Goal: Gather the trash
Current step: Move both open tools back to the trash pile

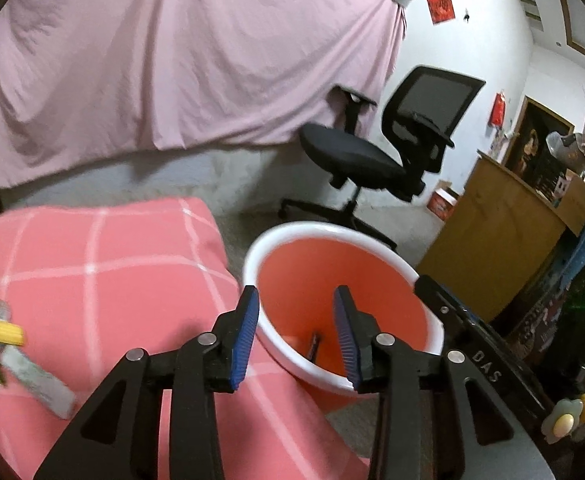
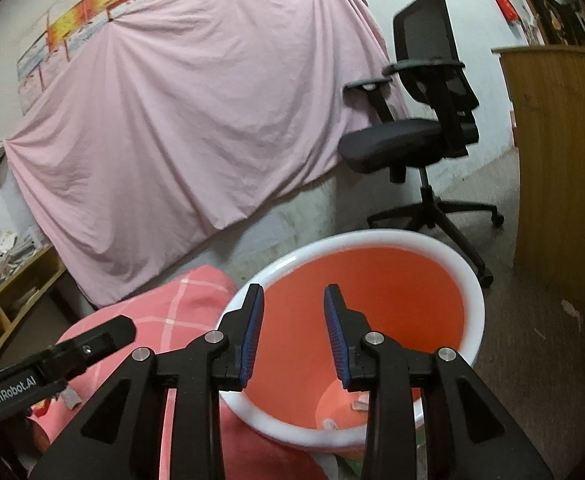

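Note:
An orange trash bin with a white rim point(image 1: 312, 227) stands on the floor beside a pink checked cushion point(image 1: 92, 272). My left gripper point(image 1: 296, 300) hangs open over the bin's near edge, with nothing between its blue pads. A small dark piece point(image 1: 315, 346) lies deep inside the bin. On the cushion at far left lie a yellow scrap point(image 1: 10, 332) and a grey strip point(image 1: 40, 384). In the right wrist view my right gripper point(image 2: 292, 300) is open and empty above the bin's rim point(image 2: 372, 237). Pale scraps point(image 2: 359, 405) lie on the bin's bottom.
A black office chair point(image 1: 372, 152) stands behind the bin, before a hanging pink sheet point(image 1: 172, 60). A wooden cabinet point(image 1: 492, 240) is at the right. The left gripper's body point(image 2: 72, 352) shows at the left of the right wrist view.

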Motion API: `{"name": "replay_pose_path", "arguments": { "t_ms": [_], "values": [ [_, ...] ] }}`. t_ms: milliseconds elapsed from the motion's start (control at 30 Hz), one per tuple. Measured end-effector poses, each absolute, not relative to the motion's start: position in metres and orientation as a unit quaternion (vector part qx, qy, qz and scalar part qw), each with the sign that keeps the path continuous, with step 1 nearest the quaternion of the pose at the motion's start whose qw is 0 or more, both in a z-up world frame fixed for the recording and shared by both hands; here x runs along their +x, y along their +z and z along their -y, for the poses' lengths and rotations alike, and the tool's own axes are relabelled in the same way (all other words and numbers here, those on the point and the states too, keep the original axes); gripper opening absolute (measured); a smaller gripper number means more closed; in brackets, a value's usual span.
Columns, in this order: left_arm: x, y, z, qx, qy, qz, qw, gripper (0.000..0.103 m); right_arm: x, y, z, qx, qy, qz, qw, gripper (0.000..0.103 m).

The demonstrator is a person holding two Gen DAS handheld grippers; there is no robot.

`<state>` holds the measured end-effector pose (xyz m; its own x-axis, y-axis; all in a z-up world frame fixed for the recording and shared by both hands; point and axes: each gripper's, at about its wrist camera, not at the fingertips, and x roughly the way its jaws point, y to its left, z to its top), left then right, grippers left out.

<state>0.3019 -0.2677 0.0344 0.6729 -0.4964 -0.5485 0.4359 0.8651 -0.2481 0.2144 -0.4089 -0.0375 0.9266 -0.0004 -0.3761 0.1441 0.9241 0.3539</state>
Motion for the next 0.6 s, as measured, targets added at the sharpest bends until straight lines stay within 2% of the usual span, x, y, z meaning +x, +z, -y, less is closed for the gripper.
{"name": "replay_pose_path", "arguments": {
  "t_ms": [67,133,233,300,333,367,400,433,467,500,533,567,600],
  "values": [
    [0.294,0.039,0.257,-0.049,-0.241,-0.291,0.925,0.045,0.211,-0.033,0.405,0.186,-0.034,-0.17,0.967,0.038],
    [0.287,0.043,0.245,-0.052,-0.225,-0.269,0.935,0.049,0.206,-0.028,0.401,0.182,-0.031,-0.15,0.971,0.045],
    [0.276,0.047,0.225,-0.056,-0.201,-0.245,0.947,0.049,0.199,-0.021,0.393,0.175,-0.022,-0.119,0.977,0.05],
    [0.27,0.049,0.212,-0.058,-0.186,-0.232,0.953,0.054,0.197,-0.017,0.387,0.171,-0.017,-0.108,0.979,0.052],
    [0.266,0.05,0.204,-0.059,-0.175,-0.223,0.957,0.059,0.195,-0.015,0.383,0.167,-0.014,-0.1,0.981,0.063],
    [0.261,0.05,0.196,-0.061,-0.165,-0.213,0.961,0.063,0.193,-0.013,0.38,0.165,-0.011,-0.094,0.982,0.082],
    [0.258,0.05,0.19,-0.062,-0.159,-0.207,0.963,0.064,0.19,-0.011,0.376,0.163,-0.007,-0.082,0.983,0.088],
    [0.253,0.049,0.181,-0.063,-0.151,-0.198,0.967,0.071,0.187,-0.009,0.373,0.162,-0.001,-0.07,0.984,0.089],
    [0.249,0.049,0.174,-0.064,-0.143,-0.19,0.969,0.084,0.184,-0.007,0.369,0.16,0.005,-0.06,0.985,0.089],
    [0.245,0.048,0.169,-0.065,-0.134,-0.182,0.972,0.09,0.184,-0.005,0.364,0.156,0.011,-0.055,0.986,0.09],
    [0.238,0.047,0.161,-0.067,-0.119,-0.168,0.976,0.098,0.183,-0.004,0.359,0.15,0.017,-0.049,0.987,0.095],
    [0.233,0.046,0.155,-0.069,-0.108,-0.156,0.979,0.101,0.182,-0.003,0.354,0.144,0.023,-0.043,0.988,0.103],
    [0.228,0.045,0.148,-0.071,-0.1,-0.147,0.982,0.101,0.181,-0.002,0.349,0.139,0.027,-0.038,0.989,0.103]
  ]
}}
